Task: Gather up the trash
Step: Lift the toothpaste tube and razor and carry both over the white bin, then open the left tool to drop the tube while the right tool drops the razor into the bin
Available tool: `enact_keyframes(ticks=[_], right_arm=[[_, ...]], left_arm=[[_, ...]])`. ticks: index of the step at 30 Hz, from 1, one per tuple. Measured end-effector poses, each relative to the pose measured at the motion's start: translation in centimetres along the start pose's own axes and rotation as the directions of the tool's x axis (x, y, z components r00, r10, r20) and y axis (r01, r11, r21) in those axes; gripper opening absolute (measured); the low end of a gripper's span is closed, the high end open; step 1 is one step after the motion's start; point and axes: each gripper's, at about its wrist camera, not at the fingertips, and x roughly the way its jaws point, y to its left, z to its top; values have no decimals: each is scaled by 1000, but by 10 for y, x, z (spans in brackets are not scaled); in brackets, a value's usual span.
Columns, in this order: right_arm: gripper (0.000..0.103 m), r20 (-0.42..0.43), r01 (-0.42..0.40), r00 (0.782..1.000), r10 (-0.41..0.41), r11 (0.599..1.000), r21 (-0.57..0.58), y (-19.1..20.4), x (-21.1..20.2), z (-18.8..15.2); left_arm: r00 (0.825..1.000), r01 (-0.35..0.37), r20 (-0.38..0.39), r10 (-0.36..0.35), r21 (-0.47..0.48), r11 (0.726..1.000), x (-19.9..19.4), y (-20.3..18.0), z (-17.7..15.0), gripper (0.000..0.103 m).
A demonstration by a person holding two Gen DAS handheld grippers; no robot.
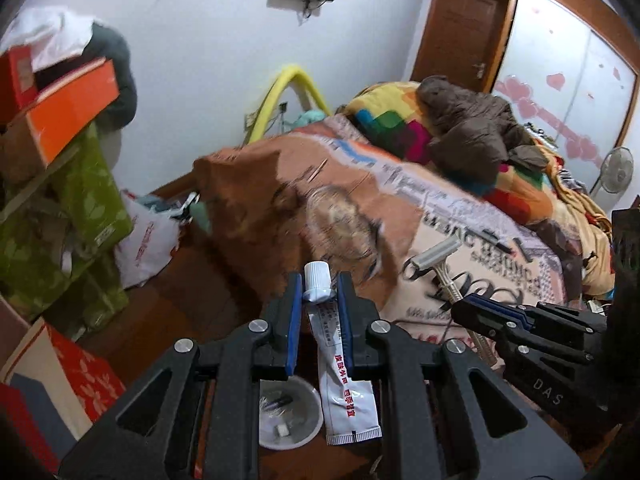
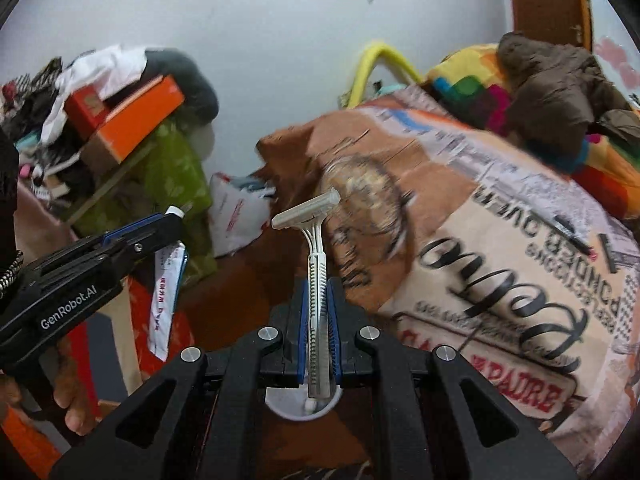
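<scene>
Cluttered bedroom: bed under an orange-and-cream printed cover with black lettering, stacked orange and green boxes against the white wall at left, a white plastic bag on the wooden floor between the two.

Both hands loaded. My left gripper is clenched on a white squeezed ointment tube with a ribbed white cap; the cap pokes out past the fingertips, the flat crimped tail hangs back toward me. My right gripper is clamped on the ribbed handle of a pale disposable plastic razor, head up and clear of the bed cover.

Below each gripper sits a small white round bowl, a few scraps lying in it. It looks like the collecting point, though I cannot be sure.

Step in hand, as I judge it: carry phase, both pieces lifted off the bed, neither deposited yet.

Next move calls for: bringing each gripper over the bowl in turn, tipping the item downward, then letting go. The tube is long and floppy; it may drape over the rim. A black pen-like stick lies on the cover, possibly next.
</scene>
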Motion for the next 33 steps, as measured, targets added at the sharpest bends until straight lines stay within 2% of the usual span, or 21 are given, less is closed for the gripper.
enact_keyframes(ticks=[7, 13, 14, 16, 20, 26, 30, 33], right_arm=[[9, -117, -38, 993, 35, 999, -24, 25, 45, -19], [9, -233, -62, 971, 58, 998, -12, 33, 91, -41], [9, -282, -75, 956, 73, 997, 3, 32, 109, -51], [9, -300, -80, 951, 79, 997, 10, 32, 115, -54], [9, -386, -86, 918, 91, 996, 29, 33, 148, -72], [9, -470, -85, 878, 92, 996, 36, 36, 185, -91], [9, -501, -92, 860, 95, 995, 32, 34, 200, -99], [9, -497, -117, 860, 117, 993, 32, 34, 204, -101]], left_arm=[[996, -35, -88, 30, -62, 997, 26, 38, -28, 17], [983, -68, -175, 46, -121, 990, 55, 65, -57, 17], [980, -75, -194, 49, -129, 989, 61, 68, -64, 17], [973, -82, -227, 47, -146, 986, 72, 74, -74, 17], [954, -106, -294, 54, -163, 981, 96, 83, -96, 17], [922, -124, -385, 34, -211, 970, 128, 100, -126, 17], [899, -142, -437, 28, -230, 963, 149, 110, -141, 17], [887, -149, -461, 20, -246, 958, 159, 114, -149, 17]])
